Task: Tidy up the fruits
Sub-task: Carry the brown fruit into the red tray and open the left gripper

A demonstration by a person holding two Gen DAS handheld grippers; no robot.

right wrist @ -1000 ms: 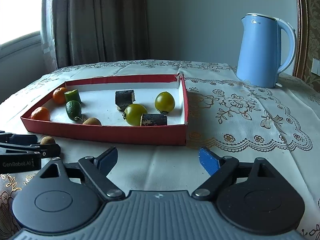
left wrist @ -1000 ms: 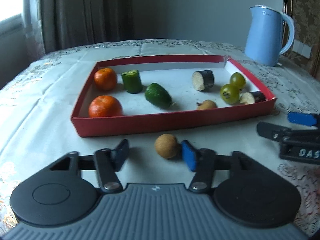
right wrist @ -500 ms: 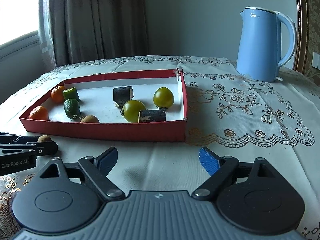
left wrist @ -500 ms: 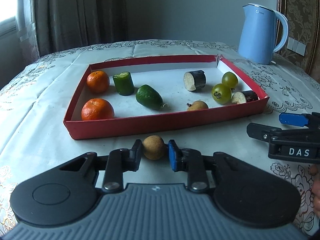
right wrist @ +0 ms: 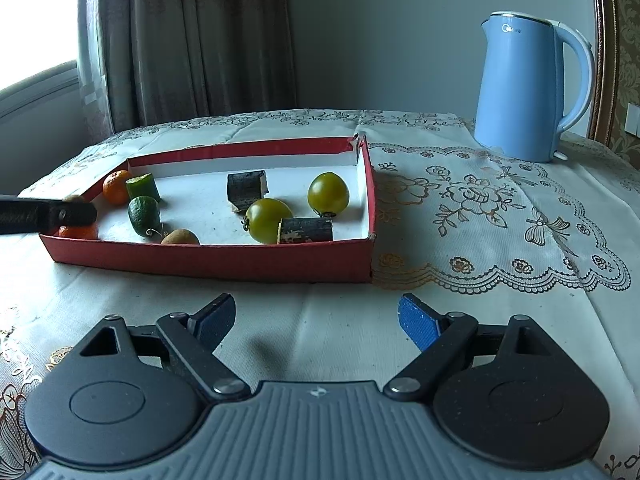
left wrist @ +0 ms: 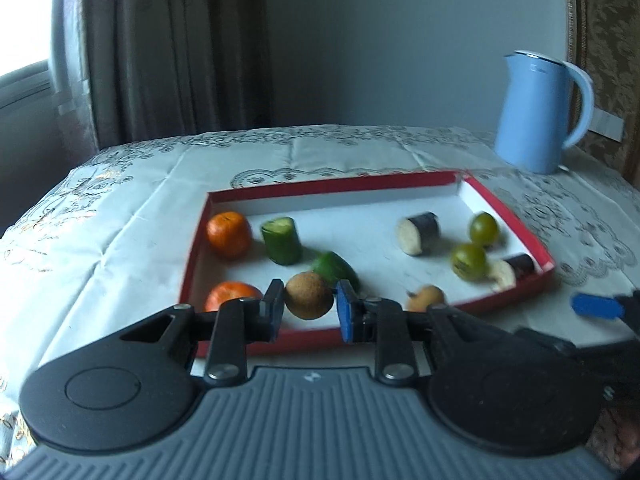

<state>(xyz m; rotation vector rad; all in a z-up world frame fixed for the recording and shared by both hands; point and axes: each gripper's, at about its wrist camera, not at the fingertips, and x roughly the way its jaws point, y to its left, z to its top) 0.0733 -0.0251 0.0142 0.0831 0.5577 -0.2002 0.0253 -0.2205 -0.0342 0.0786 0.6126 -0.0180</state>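
wall: plain grey wall point(right wrist: 380, 40) | left of it: long brown curtain point(right wrist: 192, 40) | further left: bright window point(right wrist: 36, 20)

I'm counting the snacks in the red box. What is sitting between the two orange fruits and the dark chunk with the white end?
Two green pieces: an upright cucumber chunk and a rounder dark green fruit nearer the front. The left wrist view shows it best.

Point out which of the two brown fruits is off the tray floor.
The brown fruit clamped in the left gripper; the other one lies in the tray.
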